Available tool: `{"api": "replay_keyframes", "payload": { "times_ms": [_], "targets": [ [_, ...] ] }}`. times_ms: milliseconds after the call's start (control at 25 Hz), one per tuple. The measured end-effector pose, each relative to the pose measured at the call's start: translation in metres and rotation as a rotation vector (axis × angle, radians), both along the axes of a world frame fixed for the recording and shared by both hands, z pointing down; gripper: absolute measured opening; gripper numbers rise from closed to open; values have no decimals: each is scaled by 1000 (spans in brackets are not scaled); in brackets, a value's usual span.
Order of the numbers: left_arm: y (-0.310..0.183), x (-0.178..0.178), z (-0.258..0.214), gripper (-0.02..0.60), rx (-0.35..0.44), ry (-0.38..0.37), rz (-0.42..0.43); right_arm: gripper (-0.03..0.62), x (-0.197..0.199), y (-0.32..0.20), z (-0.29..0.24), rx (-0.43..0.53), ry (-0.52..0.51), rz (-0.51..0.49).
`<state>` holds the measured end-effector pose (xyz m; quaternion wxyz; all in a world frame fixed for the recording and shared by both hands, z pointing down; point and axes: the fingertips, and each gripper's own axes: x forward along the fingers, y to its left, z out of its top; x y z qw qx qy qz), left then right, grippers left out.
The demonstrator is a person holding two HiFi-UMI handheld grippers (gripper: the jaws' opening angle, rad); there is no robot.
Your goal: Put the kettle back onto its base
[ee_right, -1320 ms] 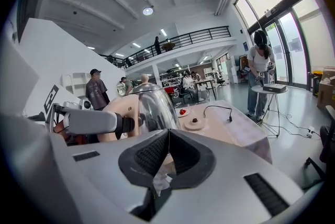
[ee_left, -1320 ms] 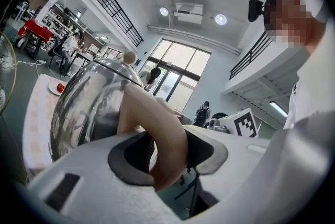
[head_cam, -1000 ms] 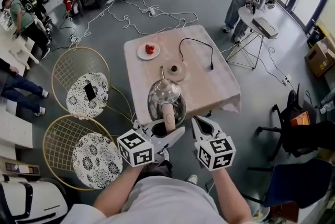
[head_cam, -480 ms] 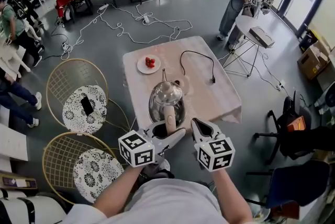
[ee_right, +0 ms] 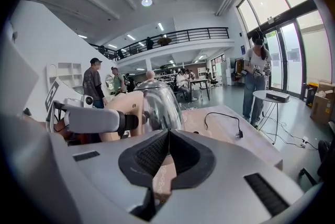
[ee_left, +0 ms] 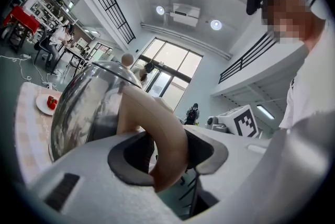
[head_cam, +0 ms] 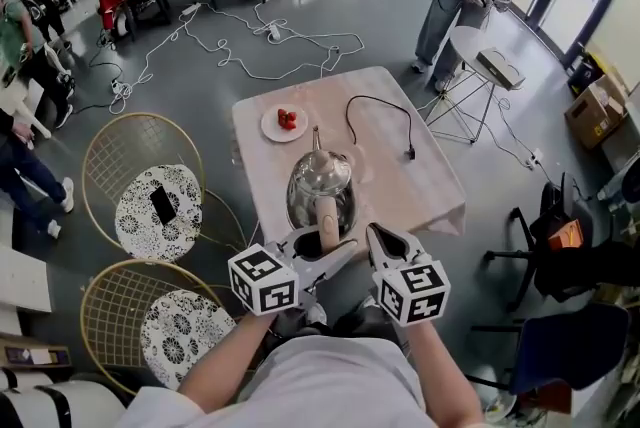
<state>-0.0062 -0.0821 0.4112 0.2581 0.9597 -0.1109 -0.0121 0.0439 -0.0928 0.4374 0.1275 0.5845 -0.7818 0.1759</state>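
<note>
Kettle (head_cam: 320,184) in hand but not visibly seated — the left claw (head_cam: 325,248) is clamped on its beige handle (head_cam: 325,216), carrying the steel body over the middle of the worktop (head_cam: 405,186), towards the near edge. The right claw (head_cam: 378,238), just beside it, is pinched closed on nothing. The kettle hides its base, so lowering and release probably remain.

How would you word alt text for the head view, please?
The left gripper grips a shiny kettle by its beige handle over a pink table; the right gripper hangs shut and empty beside it. A plate of red food and a black cord lie beyond.
</note>
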Motion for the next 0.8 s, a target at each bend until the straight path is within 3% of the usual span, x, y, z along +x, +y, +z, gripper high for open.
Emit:
{"api": "replay_keyframes", "payload": {
  "times_ms": [800],
  "targets": [
    [-68,51,23,169,-12,-13,-58,5,39,-77,13,-21,-7,-85]
  ]
}}
